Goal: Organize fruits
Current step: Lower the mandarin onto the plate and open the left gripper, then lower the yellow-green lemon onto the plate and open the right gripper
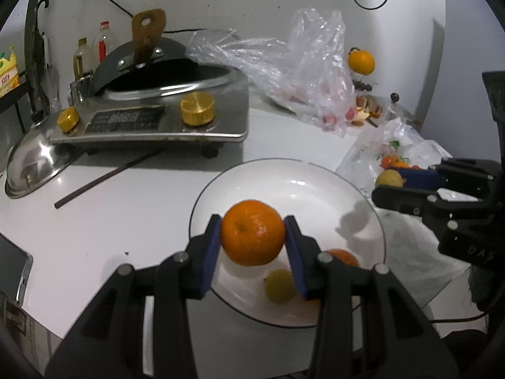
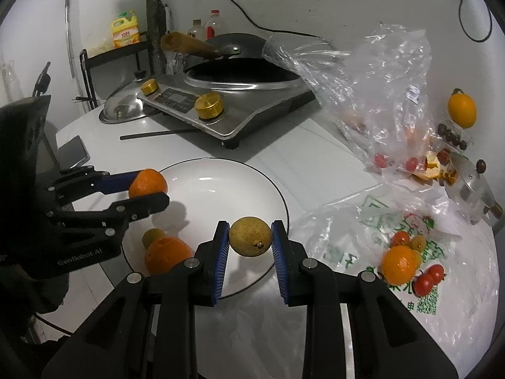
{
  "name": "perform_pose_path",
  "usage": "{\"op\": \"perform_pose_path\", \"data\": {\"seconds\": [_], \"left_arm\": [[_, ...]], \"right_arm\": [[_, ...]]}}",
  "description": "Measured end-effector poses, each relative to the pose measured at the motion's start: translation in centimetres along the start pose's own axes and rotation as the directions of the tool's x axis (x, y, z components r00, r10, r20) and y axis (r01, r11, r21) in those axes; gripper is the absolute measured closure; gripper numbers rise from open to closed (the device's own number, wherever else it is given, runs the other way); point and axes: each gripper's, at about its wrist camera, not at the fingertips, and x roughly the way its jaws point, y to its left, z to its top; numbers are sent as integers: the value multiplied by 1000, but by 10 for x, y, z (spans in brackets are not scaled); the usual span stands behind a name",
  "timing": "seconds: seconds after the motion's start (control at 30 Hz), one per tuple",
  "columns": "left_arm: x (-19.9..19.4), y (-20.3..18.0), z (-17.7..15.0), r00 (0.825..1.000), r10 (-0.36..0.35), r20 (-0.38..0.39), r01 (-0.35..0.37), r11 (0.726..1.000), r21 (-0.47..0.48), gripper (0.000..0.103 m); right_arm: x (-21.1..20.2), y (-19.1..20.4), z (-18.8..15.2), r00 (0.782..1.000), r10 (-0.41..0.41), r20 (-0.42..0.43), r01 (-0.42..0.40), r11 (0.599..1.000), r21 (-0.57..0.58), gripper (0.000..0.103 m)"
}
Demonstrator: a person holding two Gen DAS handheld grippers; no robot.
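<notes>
My left gripper [image 1: 252, 237] is shut on an orange [image 1: 252, 232] and holds it above the near part of the white plate [image 1: 252, 177]. An orange [image 1: 342, 257] and a small yellow-green fruit [image 1: 279, 285] lie on the plate under it. My right gripper [image 2: 250, 237] is shut on a yellow-brown round fruit [image 2: 250, 236] over the plate's near right rim [image 2: 281, 195]. In the right wrist view the left gripper [image 2: 148, 194] with its orange [image 2: 147, 183] hangs over the plate's left side. An orange [image 2: 398, 264], small oranges and cherry tomatoes [image 2: 429, 279] lie on a printed bag.
A steel cooker [image 1: 157, 117] with a black wok stands at the back left, its lid [image 1: 34, 164] and a chopstick [image 1: 104, 175] beside it. Clear plastic bags [image 1: 300, 72] with red fruit lie behind the plate. A lemon [image 2: 461, 108], dark fruits and peel sit at the far right. A phone [image 2: 74, 151] lies left.
</notes>
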Motion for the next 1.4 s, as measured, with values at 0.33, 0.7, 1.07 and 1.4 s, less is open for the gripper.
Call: {"op": "perform_pose_path", "data": {"seconds": [0.33,0.7,1.07,1.4], "left_arm": [[11,7,-5,999,-29,-44,28,999,-35,61],[2,10,-3,998,-53,-17,52,997,-48,49],[-14,31,-2,999,-11,33,14,996,-85,49],[-9,55,-5,1000,14,21,-12,992,-123,49]], "right_arm": [[13,2,3,1000,6,-24,-7,1000,-13,74],[17,9,15,1000,6,-15,-6,999,-32,74],[28,22,29,1000,25,-11,-26,998,-62,74],[58,40,44,996,86,-31,-88,994,-70,74]]}}
